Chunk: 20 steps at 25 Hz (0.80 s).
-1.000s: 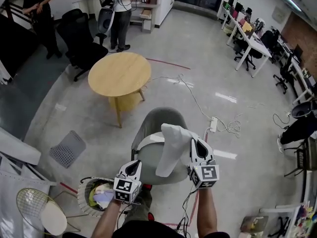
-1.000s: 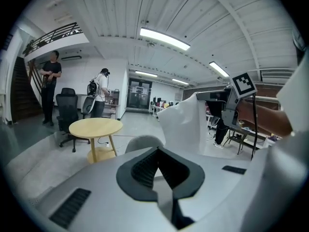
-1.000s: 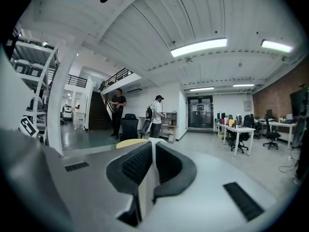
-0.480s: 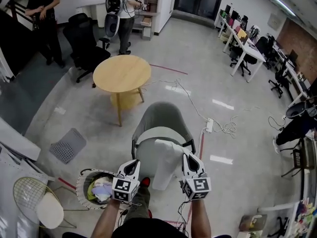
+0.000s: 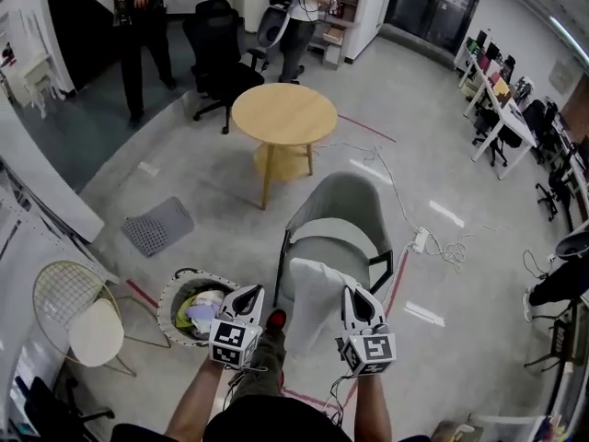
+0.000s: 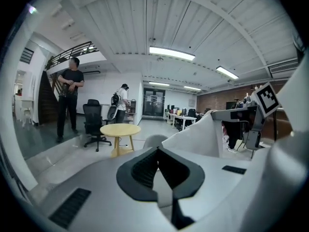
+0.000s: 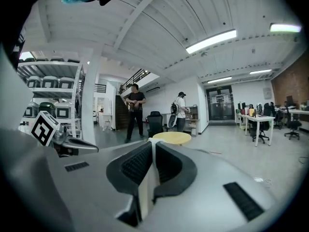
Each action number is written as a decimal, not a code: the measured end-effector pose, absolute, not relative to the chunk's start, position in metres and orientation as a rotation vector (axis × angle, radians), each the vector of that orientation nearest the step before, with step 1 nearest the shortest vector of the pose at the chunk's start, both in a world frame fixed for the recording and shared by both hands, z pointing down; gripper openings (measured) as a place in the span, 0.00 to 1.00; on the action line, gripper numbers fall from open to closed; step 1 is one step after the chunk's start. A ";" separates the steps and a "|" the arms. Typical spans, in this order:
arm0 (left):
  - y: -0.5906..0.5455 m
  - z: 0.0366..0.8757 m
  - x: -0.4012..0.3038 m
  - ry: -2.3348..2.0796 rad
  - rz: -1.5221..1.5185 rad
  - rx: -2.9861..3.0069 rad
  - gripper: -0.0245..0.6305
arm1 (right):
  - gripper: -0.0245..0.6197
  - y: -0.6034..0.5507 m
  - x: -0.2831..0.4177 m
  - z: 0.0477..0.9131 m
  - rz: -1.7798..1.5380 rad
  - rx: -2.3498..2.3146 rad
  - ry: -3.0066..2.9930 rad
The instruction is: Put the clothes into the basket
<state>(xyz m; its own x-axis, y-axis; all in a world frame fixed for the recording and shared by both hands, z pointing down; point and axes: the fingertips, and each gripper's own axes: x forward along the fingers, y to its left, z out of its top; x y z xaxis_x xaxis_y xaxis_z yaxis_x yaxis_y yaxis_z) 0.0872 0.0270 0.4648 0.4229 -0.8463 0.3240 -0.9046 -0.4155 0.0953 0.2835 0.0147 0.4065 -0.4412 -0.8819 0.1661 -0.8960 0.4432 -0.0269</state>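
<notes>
In the head view my right gripper (image 5: 354, 295) is shut on a white garment (image 5: 313, 302), which hangs down in front of a grey chair (image 5: 342, 212). In the right gripper view a thin white fold of the garment (image 7: 146, 178) is pinched between the black pads of the right gripper (image 7: 152, 146). My left gripper (image 5: 247, 302) is shut and holds nothing, just right of a round basket (image 5: 167, 295) on the floor that has several coloured clothes in it. In the left gripper view the left gripper (image 6: 155, 151) shows its pads meeting, with the garment (image 6: 205, 138) to its right.
A round wooden table (image 5: 283, 113) stands beyond the grey chair. A wire chair with a white seat (image 5: 78, 319) is at the left, near a grey mat (image 5: 158, 226). Cables and a power strip (image 5: 421, 239) lie at the right. Two people and a black office chair (image 5: 221, 58) are at the back.
Both grippers have travelled to the left with the white garment, away from the chair's seat. The basket now lies right beside the left gripper.
</notes>
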 end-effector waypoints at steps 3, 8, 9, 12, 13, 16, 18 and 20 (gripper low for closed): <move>0.046 0.461 0.059 -1.615 0.322 2.365 0.05 | 0.09 0.022 0.254 0.401 0.157 1.498 -2.617; 0.068 0.457 0.008 -1.760 0.319 2.253 0.05 | 0.09 0.029 0.197 0.401 0.172 1.335 -2.729; 0.071 0.456 0.000 -1.788 0.315 2.231 0.05 | 0.09 0.029 0.186 0.401 0.171 1.300 -2.749; 0.084 0.452 -0.025 -1.866 0.300 2.170 0.05 | 0.09 0.029 0.153 0.399 0.163 1.192 -2.809; 0.089 0.452 -0.033 -1.891 0.298 2.148 0.05 | 0.09 0.028 0.142 0.399 0.164 1.156 -2.826; 0.108 0.456 -0.062 -1.956 0.309 2.065 0.05 | 0.09 0.031 0.104 0.400 0.170 1.041 -2.868; 0.122 0.460 -0.086 -1.995 0.312 2.002 0.05 | 0.09 0.034 0.077 0.401 0.173 0.965 -2.887; 0.132 0.463 -0.110 -2.032 0.308 1.943 0.05 | 0.09 0.036 0.049 0.402 0.174 0.892 -2.901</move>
<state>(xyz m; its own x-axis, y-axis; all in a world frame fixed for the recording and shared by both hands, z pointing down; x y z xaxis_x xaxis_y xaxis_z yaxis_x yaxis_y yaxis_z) -0.1096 0.1325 0.4631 -0.0303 -0.9297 0.3672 -0.9967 0.0557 0.0588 0.0494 0.0357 0.4020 -0.8231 -0.5528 0.1299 -0.5644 0.8217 -0.0791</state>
